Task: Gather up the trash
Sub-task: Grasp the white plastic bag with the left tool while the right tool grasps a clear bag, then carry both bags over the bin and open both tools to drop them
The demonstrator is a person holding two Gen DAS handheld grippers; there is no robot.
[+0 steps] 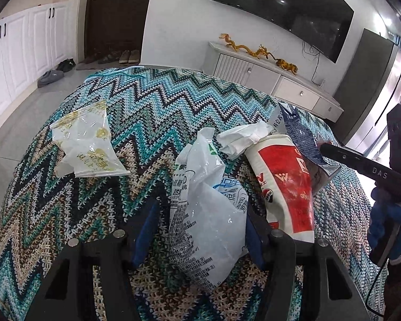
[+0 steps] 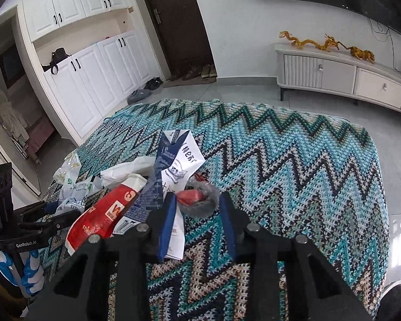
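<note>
Trash lies on a zigzag knitted cloth (image 1: pixel 152 112). My left gripper (image 1: pixel 200 227) is open, its fingers either side of a white plastic bag (image 1: pixel 211 214) with printed text. To its right lies a flattened red-and-white paper cup (image 1: pixel 283 184), a crumpled tissue (image 1: pixel 243 136) and a blue-and-white carton (image 1: pixel 299 133). A clear wrapper with gold print (image 1: pixel 88 141) lies apart at the left. My right gripper (image 2: pixel 197 222) is open beside the carton (image 2: pixel 173 165), with a grey ring-shaped piece holding red scraps (image 2: pixel 200 200) between its fingertips. The cup (image 2: pixel 101 214) is to its left.
The cloth (image 2: pixel 294 165) covers a low table standing on a grey tiled floor. A white TV cabinet (image 2: pixel 334 77) with gold dragon figures stands behind, white cupboards (image 2: pixel 93 80) at the left. Shoes lie by the dark door (image 2: pixel 173 26).
</note>
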